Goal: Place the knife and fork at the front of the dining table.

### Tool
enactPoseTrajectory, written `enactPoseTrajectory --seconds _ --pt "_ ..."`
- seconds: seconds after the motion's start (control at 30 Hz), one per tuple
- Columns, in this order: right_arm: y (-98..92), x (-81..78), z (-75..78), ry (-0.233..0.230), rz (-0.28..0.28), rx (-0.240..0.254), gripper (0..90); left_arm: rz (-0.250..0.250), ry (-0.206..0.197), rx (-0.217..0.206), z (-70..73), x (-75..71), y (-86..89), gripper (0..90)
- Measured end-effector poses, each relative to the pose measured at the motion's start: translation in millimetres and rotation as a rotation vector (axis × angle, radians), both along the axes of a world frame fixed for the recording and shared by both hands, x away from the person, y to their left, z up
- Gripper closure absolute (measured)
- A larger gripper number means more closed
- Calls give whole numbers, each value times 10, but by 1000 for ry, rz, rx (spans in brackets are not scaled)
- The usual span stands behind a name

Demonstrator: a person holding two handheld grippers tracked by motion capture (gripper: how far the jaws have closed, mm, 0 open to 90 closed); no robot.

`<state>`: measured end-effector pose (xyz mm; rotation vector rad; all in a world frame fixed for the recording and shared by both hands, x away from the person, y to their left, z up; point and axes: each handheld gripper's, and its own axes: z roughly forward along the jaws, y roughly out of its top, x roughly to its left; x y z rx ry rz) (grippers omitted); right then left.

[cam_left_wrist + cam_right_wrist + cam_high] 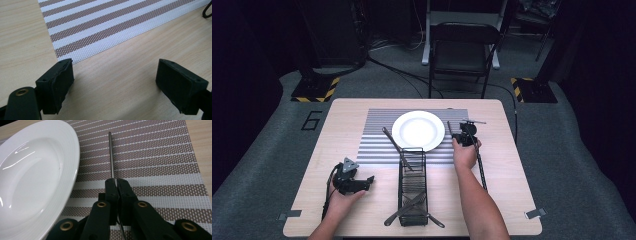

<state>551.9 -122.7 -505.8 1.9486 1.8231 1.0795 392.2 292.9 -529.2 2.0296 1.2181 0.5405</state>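
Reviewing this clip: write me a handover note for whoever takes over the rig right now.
Right tool: shut on a thin metal utensil, held low over the striped woven placemat, just right of the white round plate.
Left tool: open, holding nothing, resting over bare wooden table near the placemat's corner.
Black wire cutlery basket stands in front of the plate, with more utensils in it and one leaning out.
Done: plate on placemat.
Left: probably set this utensil down beside the plate, then lay the rest.
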Motion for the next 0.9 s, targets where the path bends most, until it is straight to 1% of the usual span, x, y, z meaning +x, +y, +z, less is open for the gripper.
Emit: enactPoseTrajectory --seconds 0.07,0.1,0.2,0.3,0.5,0.6,0.63,0.67,0.7,0.77,0.83,0.9 --pt "5 4 -2 -3 -2 1 880 0 0 0 0 0 0 146" --pt "6 8 -3 -2 -9 10 880 0 0 0 0 0 0 146" --pt "-8 11 -10 -6 -4 7 879 0 0 0 0 0 0 146" --pt "-10 16 -12 -4 -14 20 878 0 1 0 0 0 0 146" --pt "-14 17 -13 -9 -16 16 875 0 1 0 0 0 0 146" --pt "-29 20 -15 -12 -8 13 872 0 0 0 0 0 0 146" --pt "-33 23 -13 -10 -16 14 869 0 0 0 0 0 0 146" --pt "-37 22 -10 -4 -21 11 866 0 0 0 0 0 0 146" --pt "-60 24 -14 -6 -22 -9 865 0 0 0 0 0 0 146" --pt "-64 24 -14 -1 -27 -7 867 0 0 0 0 0 0 146" --pt "-95 27 -22 -2 -19 -6 861 3 1 -2 -1 -1 -4 146" --pt "-113 23 -23 2 -19 7 860 0 0 -1 -1 2 -3 146"
